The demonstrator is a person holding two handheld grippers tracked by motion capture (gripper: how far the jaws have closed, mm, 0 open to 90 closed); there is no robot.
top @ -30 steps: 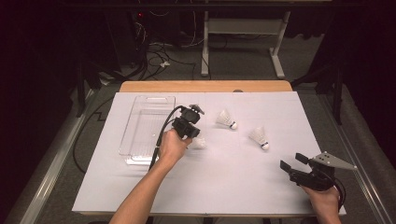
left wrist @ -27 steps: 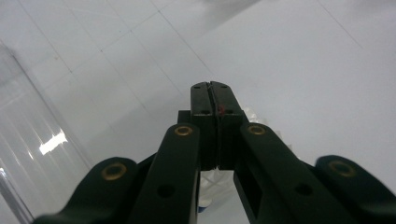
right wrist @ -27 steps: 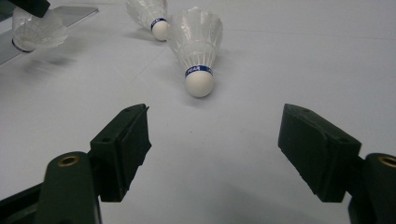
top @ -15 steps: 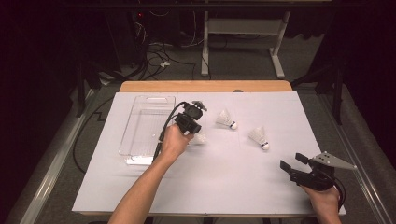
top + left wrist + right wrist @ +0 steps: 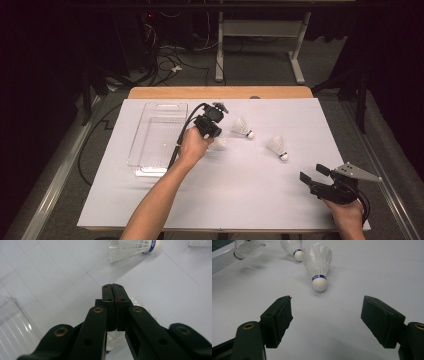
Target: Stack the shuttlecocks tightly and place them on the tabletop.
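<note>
My left hand-held gripper (image 5: 216, 136) hangs over the middle of the bench (image 5: 215, 200), jaws pressed flat together on the thin feathers of a shuttlecock (image 5: 220, 143), whose skirt and blue-banded cork hang beneath them in the left gripper view (image 5: 113, 341). It sits just beside the clear plastic tray (image 5: 157, 137). A second shuttlecock (image 5: 242, 127) lies near it on the white surface, and a third (image 5: 277, 146) lies farther right. My right hand-held gripper (image 5: 310, 180) rests near the bench's right front corner, jaws spread wide with nothing between them, facing the third shuttlecock (image 5: 318, 267).
</note>
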